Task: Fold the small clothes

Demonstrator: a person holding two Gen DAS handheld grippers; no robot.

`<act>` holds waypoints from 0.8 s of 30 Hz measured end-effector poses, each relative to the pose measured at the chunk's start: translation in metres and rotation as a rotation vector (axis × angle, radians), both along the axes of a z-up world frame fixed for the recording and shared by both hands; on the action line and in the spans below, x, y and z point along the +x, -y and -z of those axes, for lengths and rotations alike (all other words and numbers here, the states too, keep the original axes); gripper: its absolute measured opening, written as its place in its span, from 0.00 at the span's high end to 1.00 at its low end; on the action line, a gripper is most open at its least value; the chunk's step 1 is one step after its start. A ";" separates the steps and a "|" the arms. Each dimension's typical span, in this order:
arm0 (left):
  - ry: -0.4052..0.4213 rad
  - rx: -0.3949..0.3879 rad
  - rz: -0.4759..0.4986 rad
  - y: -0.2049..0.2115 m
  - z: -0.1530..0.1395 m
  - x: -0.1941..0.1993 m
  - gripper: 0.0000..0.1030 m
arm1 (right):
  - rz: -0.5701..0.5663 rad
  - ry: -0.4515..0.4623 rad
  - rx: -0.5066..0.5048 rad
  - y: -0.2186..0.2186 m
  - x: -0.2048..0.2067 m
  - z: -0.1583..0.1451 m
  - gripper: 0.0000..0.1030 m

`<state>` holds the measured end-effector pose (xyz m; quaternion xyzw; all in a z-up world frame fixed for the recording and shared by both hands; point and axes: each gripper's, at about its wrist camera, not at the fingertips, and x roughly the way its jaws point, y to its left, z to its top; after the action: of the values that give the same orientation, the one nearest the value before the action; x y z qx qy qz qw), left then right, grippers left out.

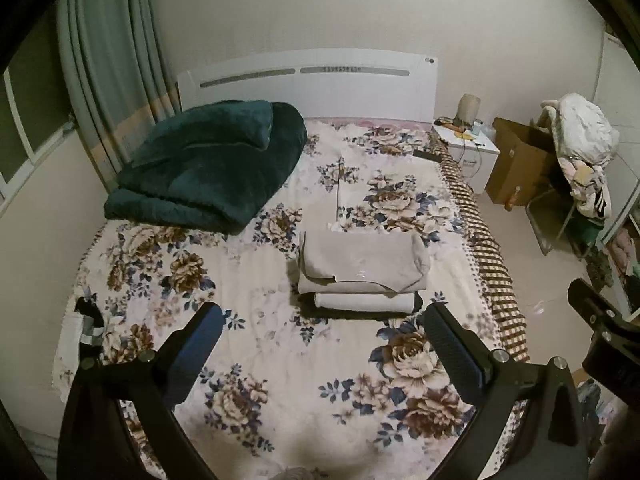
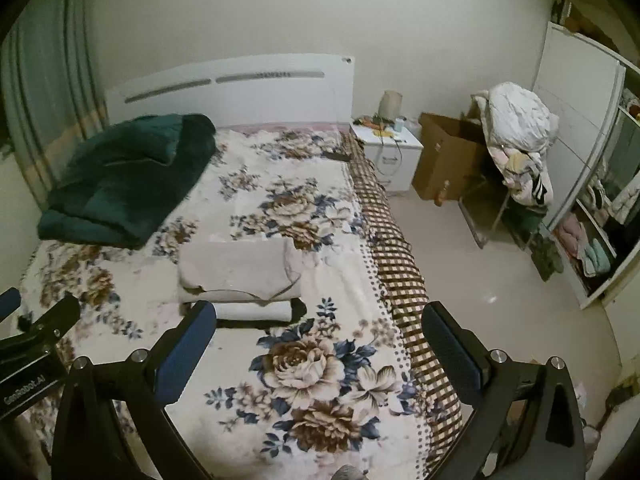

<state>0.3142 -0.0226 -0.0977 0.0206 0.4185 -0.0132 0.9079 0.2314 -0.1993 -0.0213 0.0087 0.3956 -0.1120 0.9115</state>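
Both your tools are empty: the left gripper [image 1: 322,328] and the right gripper [image 2: 320,328] hang above the bed [image 1: 248,360] with jaws spread wide, touching nothing. The stack of folded clothes [image 1: 360,270] sits just past the left fingertips at twelve o'clock, and at about eleven o'clock from the right ones. A beige piece tops a white piece, with something dark beneath. Judging by that neat pile, most folding looks done. At your nine o'clock, near the bed's edge, a small white-and-black item [image 1: 82,332] may remain; you cannot tell what it is.
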 end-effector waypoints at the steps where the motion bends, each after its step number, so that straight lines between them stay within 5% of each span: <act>1: 0.000 -0.006 0.000 0.000 -0.005 -0.008 0.00 | -0.005 0.004 0.004 0.000 -0.007 -0.007 0.00; 11: 0.041 -0.015 -0.013 0.001 -0.047 -0.064 0.00 | -0.039 0.070 0.022 0.000 -0.079 -0.074 0.00; 24: 0.083 -0.029 -0.030 0.000 -0.074 -0.094 0.00 | -0.054 0.097 0.032 -0.002 -0.113 -0.103 0.00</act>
<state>0.2199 -0.0221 -0.0240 0.0017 0.3806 -0.0051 0.9247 0.1183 -0.1976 0.0815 0.0181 0.3527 -0.0802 0.9321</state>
